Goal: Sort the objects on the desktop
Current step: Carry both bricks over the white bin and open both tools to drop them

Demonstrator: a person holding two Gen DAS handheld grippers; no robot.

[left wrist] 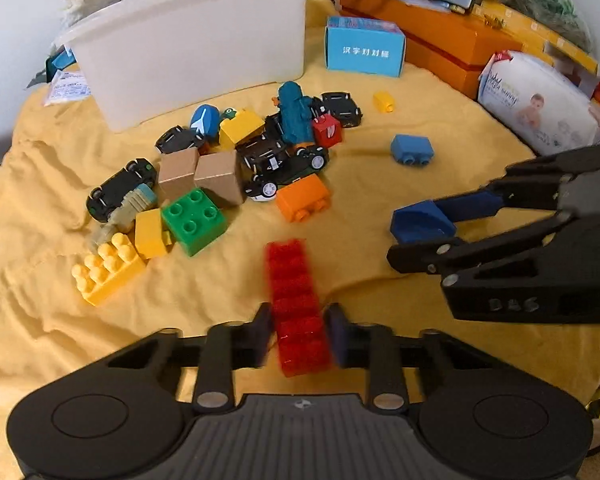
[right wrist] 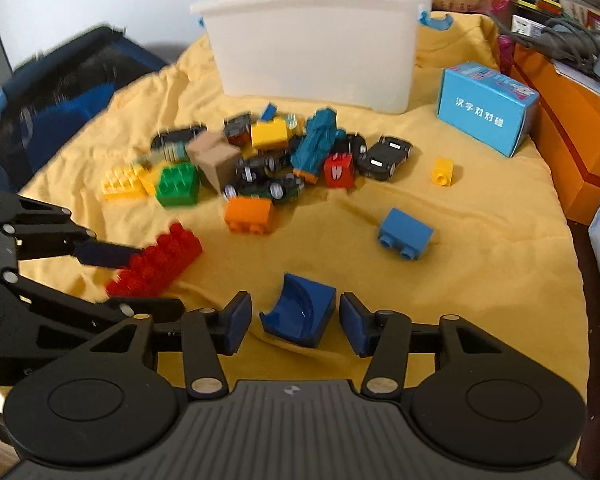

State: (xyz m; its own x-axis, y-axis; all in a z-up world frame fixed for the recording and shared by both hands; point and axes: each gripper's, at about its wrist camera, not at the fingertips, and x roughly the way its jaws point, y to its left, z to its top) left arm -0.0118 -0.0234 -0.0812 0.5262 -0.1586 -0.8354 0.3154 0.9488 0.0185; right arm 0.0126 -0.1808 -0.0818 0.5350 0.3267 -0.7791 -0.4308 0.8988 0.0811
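the left gripper (left wrist: 298,336) has its jaws drawn in narrow on a long red studded plastic brick (left wrist: 296,308), the pads pressing its sides near one end, so the brick juts forward over the wrinkled yellow cloth (left wrist: 380,200). the right gripper (right wrist: 296,326) stands with jaws apart around a dark blue curved plastic block (right wrist: 300,312) that lies on the cloth between the pads, with a gap on each side, so it is not gripped. the white translucent plastic bin (left wrist: 192,48) stands at the far side, behind the heap of toy cars and bricks (left wrist: 236,160). risks, as i judge them: the red brick is held close to its end, so it could pivot or slip out on the way to the bin; the curved block may squirt sideways or rock when the pads close on its slanted faces; and the two grippers sit near each other and could bump. readable writing: the light blue cardboard box (left wrist: 364,48) carries white chinese characters, "汉字对对碰"; the white wipes pack (left wrist: 540,100) has print too blurred to read.
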